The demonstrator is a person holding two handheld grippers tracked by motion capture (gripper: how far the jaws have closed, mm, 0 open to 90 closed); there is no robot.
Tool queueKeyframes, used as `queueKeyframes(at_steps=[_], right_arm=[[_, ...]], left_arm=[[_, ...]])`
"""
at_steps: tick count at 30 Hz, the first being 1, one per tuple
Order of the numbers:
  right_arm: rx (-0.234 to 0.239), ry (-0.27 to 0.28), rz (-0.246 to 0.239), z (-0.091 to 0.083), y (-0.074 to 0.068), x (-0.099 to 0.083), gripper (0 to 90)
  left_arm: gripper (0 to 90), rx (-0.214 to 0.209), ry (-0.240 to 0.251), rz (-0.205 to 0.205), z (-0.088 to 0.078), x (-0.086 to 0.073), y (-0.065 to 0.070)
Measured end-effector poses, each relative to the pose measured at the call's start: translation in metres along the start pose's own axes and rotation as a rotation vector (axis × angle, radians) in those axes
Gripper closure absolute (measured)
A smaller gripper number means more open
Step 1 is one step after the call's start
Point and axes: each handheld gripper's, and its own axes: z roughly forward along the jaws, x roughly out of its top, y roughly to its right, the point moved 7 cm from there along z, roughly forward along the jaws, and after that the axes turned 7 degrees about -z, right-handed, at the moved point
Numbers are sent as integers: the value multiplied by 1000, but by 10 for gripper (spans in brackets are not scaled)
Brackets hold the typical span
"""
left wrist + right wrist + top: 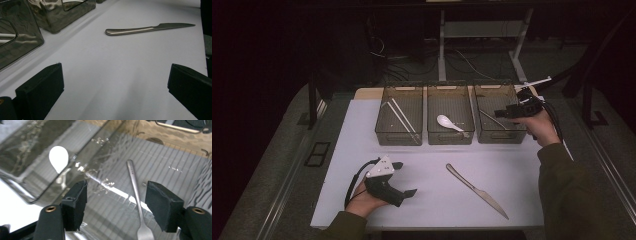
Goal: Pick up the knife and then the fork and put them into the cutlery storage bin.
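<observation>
Left claw, black, two-jawed with a grey three-cornered plate on top: held low over the near left of the white tabletop, jaws standing wide apart with nothing between them.

Long silver metal table knife: lies flat on the tabletop to the right of the left claw, well apart from it, set at a slant.

Three smoky transparent plastic bins in a row across the far side. Left bin: holds a pair of pale chopsticks. Middle bin: holds a white ceramic soup spoon. Right bin: holds a slim silver metal fork, lying on the ribbed floor.

Right claw: held above the right bin, jaws parted and clear of the fork below; the fork rests loose in the bin.
</observation>
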Motion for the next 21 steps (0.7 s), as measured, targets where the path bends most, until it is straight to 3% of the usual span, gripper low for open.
queueKeyframes(at_steps=[7,21], right_arm=[[47,107,-15,-19,-18,-4,328],[98,155,-107,-48,-57,-27,320]], left_arm=[[0,3,-1,4,0,0,0],[0,5,0,-4,-1,0,0]])
